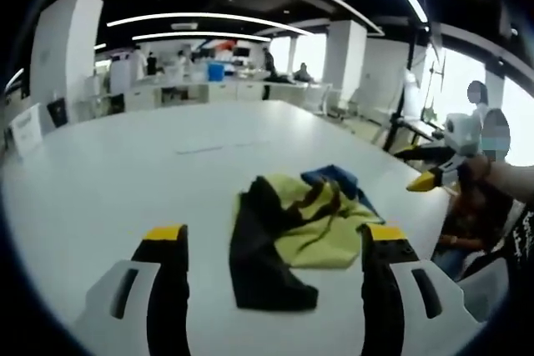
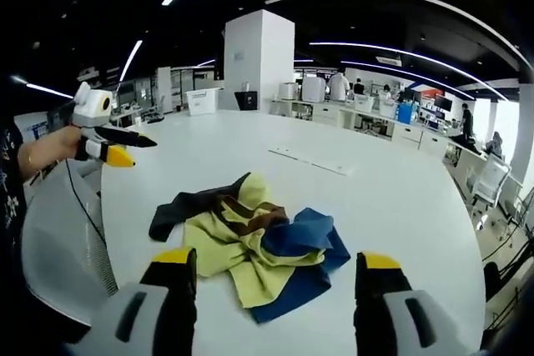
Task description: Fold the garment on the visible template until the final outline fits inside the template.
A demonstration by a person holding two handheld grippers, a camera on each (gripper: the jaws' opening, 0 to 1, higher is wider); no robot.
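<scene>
A crumpled garment (image 1: pixel 321 235) of yellow, black and blue cloth lies in a heap on the white table (image 1: pixel 125 172). In the left gripper view my left gripper (image 1: pixel 275 233) stands open just short of the heap, its yellow-tipped jaws wide apart on either side of the black part. My right gripper (image 1: pixel 421 168) hovers at the far right above the table edge, jaws parted. In the right gripper view the garment (image 2: pixel 242 243) lies just ahead of my open right gripper (image 2: pixel 275 258), blue part nearest. My left gripper (image 2: pixel 125 147) hangs at the far left, held by a hand.
Faint line marks (image 1: pixel 221 147) cross the table beyond the garment, also seen as line marks (image 2: pixel 309 160). A grey chair back (image 2: pixel 58 239) stands by the table's edge. A seated person (image 1: pixel 463 223) is at the table's right side. Desks, columns and people fill the background.
</scene>
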